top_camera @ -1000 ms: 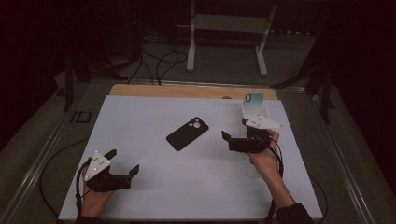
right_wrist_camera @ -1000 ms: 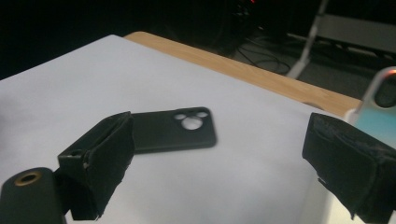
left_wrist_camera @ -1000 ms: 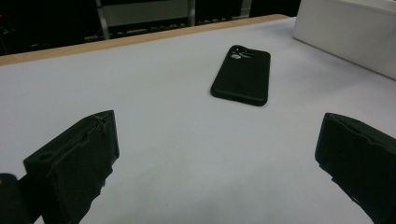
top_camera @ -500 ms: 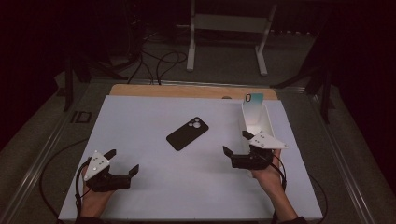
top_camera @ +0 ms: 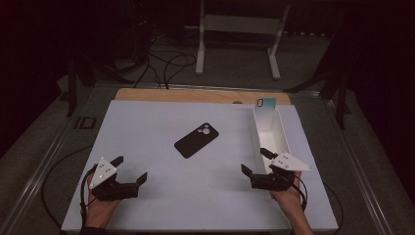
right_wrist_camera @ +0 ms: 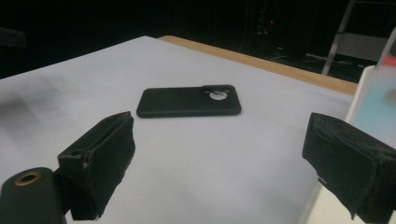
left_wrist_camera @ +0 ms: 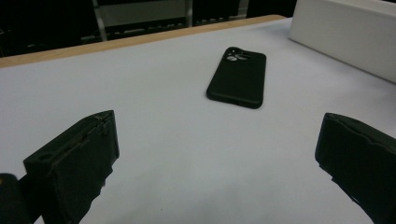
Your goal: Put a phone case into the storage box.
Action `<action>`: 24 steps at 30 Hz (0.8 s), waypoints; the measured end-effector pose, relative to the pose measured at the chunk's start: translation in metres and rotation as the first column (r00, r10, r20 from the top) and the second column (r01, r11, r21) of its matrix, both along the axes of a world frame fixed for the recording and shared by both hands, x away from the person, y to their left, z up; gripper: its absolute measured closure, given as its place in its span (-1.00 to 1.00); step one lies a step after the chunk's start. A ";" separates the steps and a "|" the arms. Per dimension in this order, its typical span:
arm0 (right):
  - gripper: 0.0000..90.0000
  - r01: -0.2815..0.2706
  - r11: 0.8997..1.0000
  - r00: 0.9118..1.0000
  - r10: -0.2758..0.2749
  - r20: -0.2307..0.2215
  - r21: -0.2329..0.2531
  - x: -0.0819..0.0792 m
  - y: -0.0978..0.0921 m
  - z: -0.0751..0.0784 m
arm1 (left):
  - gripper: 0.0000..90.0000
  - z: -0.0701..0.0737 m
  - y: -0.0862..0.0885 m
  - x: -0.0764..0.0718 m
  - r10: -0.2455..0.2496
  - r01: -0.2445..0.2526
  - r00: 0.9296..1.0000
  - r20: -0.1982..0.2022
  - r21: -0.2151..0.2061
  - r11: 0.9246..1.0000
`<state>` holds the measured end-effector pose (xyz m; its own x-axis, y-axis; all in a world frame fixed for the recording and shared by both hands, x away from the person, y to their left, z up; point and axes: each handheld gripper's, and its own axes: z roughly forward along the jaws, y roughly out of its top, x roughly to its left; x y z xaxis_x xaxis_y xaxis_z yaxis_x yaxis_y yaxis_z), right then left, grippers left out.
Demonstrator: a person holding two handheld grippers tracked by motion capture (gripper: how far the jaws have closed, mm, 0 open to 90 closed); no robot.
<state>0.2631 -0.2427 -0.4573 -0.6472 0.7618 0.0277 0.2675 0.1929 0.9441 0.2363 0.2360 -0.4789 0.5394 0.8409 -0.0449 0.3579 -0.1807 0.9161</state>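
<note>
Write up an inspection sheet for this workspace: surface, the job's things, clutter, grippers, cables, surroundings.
Surface: white board on a table, with a wooden edge showing at the far side.
Job's things: black phone lying flat near the middle, camera side up; long white box at the right, open on top, with a teal-faced phone propped upright at its far end.
Clutter: nothing seen.
Grippers: left gripper open, fingers empty, low at the near left corner; right gripper open, empty, at the box's near end.
Cables: one trails from each gripper; a loop of cables lies on the floor beyond the table.
Surroundings: dark room, white metal stand behind the table.
</note>
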 end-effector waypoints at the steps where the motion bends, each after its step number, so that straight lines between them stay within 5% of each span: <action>1: -0.80 0.000 1.000 1.000 0.000 0.000 0.000 0.000 0.000 0.000 | -1.00 0.000 0.000 0.000 0.000 0.000 1.000 0.000 0.000 1.000; 6: -0.80 0.004 0.999 1.000 -0.004 0.001 0.040 -0.007 -0.011 -0.008 | -1.00 0.005 -0.002 -0.001 -0.014 0.014 1.000 0.010 -0.009 1.000; 13: -0.80 0.015 0.999 1.000 -0.015 -0.011 0.036 -0.006 -0.013 -0.013 | -1.00 0.014 -0.007 0.002 -0.032 0.032 0.999 0.010 0.006 0.999; 24: -0.80 0.037 0.998 0.999 -0.038 0.008 0.057 -0.007 -0.016 -0.011 | -1.00 0.039 -0.023 0.028 -0.078 0.078 0.997 0.007 0.046 0.996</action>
<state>0.2565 -0.2587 -0.4685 -0.6189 0.7827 0.0657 0.2647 0.1291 0.9557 0.2640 0.2132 -0.4395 0.6034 0.7974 -0.0019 0.3327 -0.2496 0.9094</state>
